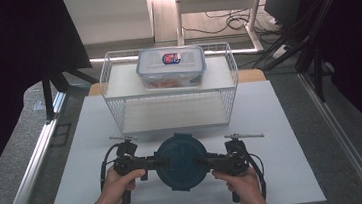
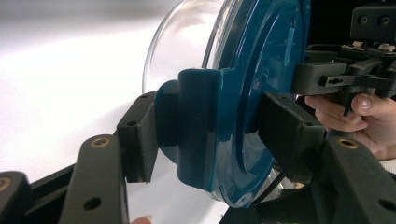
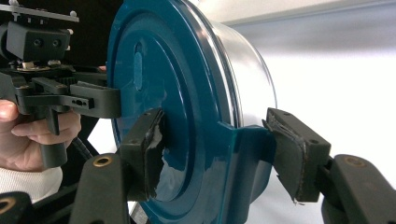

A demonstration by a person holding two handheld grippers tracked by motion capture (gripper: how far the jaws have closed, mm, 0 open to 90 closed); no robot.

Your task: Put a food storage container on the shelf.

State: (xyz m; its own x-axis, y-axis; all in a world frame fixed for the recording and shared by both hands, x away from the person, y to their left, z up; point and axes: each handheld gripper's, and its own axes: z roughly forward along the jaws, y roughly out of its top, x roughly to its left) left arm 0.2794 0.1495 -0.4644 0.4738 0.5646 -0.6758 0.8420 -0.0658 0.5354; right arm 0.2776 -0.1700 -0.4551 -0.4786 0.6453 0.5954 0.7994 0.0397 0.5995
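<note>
A round clear container with a dark teal clip-on lid point(image 1: 181, 157) sits low over the white table, between both hands. My left gripper point(image 1: 157, 162) is shut across the lid's left edge, one pad point(image 2: 138, 140) on the side latch and the other on the lid top. In the left gripper view the teal lid point(image 2: 261, 70) stands on edge between my left gripper point(image 2: 212, 140). My right gripper point(image 1: 202, 160) grips the opposite edge; in its own view my right gripper point(image 3: 222, 154) pinches the lid point(image 3: 187, 84) and its latch. Whether the container rests on the table is unclear.
A white wire rack point(image 1: 115, 68) stands at the back of the table point(image 1: 281, 122), with a rectangular clear lidded box point(image 1: 170, 68) on its top shelf. The lower shelf holds nothing. Dark curtains and metal rails flank the table.
</note>
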